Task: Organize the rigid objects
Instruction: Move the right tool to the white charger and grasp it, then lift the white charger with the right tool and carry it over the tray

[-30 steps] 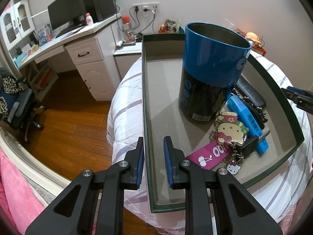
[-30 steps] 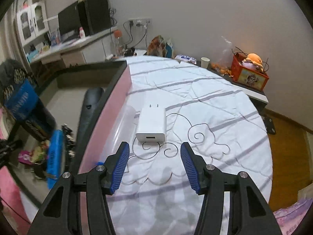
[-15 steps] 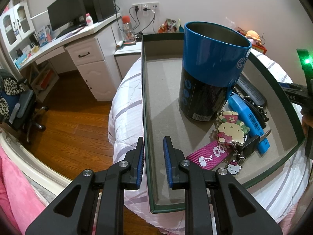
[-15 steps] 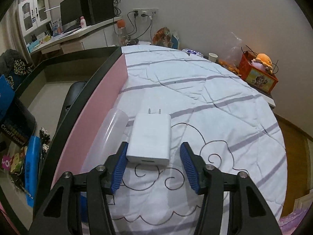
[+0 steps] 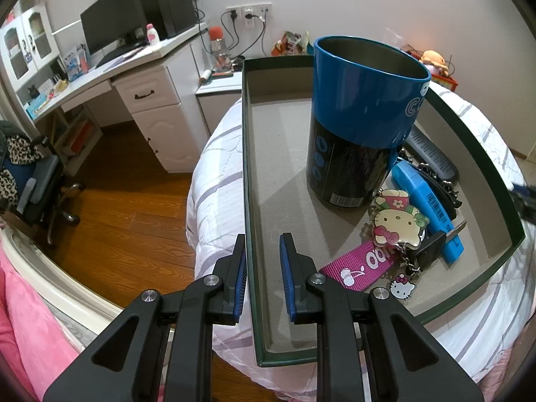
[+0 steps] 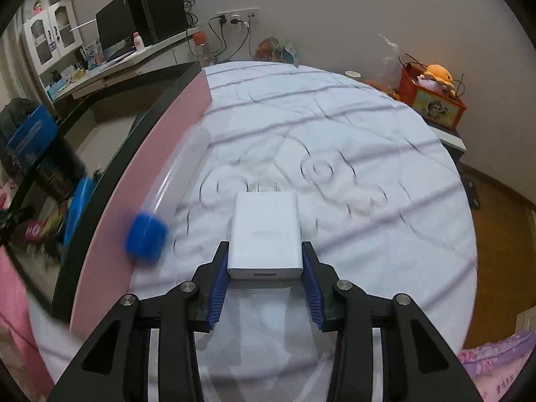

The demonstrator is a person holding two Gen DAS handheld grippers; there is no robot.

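A white plug-in charger [image 6: 264, 231] lies between the pads of my right gripper [image 6: 264, 246], which is shut on it just above the white quilt [image 6: 335, 127]. A clear tube with a blue cap [image 6: 145, 236] lies left of it against the pink outer wall [image 6: 150, 167] of the tray. My left gripper [image 5: 262, 238] straddles the green tray's left wall [image 5: 244, 134]. Its jaws are narrow, with a gap showing beside the right pad. Inside the tray stand a blue can [image 5: 361, 100], a cat keychain [image 5: 397, 222], a blue cutter [image 5: 425, 201] and a black remote [image 5: 432, 152].
The tray rests on a bed with a striped white quilt. A white desk [image 5: 134, 80] with a monitor and an office chair [image 5: 33, 181] stand on the wooden floor at the left. A red box with a plush toy [image 6: 432, 100] sits beyond the bed.
My right gripper moved forward over the charger and closed its jaws onto it. The capped tube now shows further back on the left. The left gripper has not moved.
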